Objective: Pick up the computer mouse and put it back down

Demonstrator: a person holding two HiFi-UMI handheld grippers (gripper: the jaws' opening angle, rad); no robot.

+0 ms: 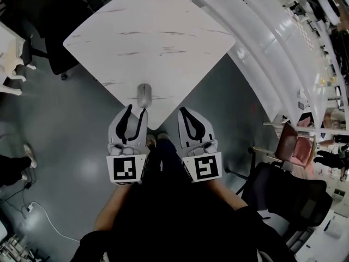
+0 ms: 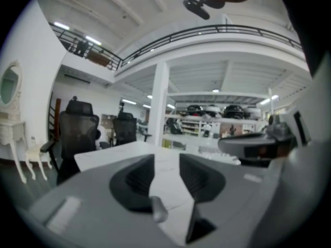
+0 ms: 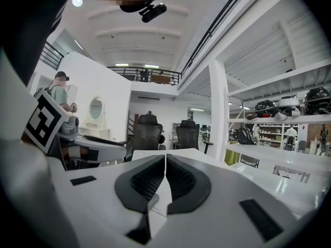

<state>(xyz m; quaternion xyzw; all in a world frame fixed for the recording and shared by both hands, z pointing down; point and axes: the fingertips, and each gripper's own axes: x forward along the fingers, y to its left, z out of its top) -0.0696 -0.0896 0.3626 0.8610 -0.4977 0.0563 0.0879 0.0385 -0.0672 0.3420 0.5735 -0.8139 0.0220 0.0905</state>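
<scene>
The computer mouse (image 1: 144, 94) lies on the white, marble-patterned worktop (image 1: 147, 31), close to its near corner. It sits just ahead of the left tool (image 1: 137, 110), almost in line with the gap between that tool's tips. No contact between the two can be made out in the head view.

The left tool's jaws stand partly apart. In the left gripper view (image 2: 165, 157) a clear strip of pale worktop (image 2: 103, 156) shows between the dark ribbed pads (image 2: 137, 177), and nothing is held there.

The right tool (image 1: 183, 111) is beside the left one, at about the same reach. It is to the mouse's right and over the grey floor (image 1: 65, 146) just off the worktop's edge. Its jaws are closed, and in the right gripper view (image 3: 165, 157) the two pads (image 3: 181, 180) meet along a thin line with nothing between them.

Both tools point forward, nearly level. A marker cube (image 1: 127, 168) sits at the rear of the left tool, toward the person. Two black office chairs (image 2: 77, 128) stand beyond the worktop's far side, ahead of the left tool.
</scene>
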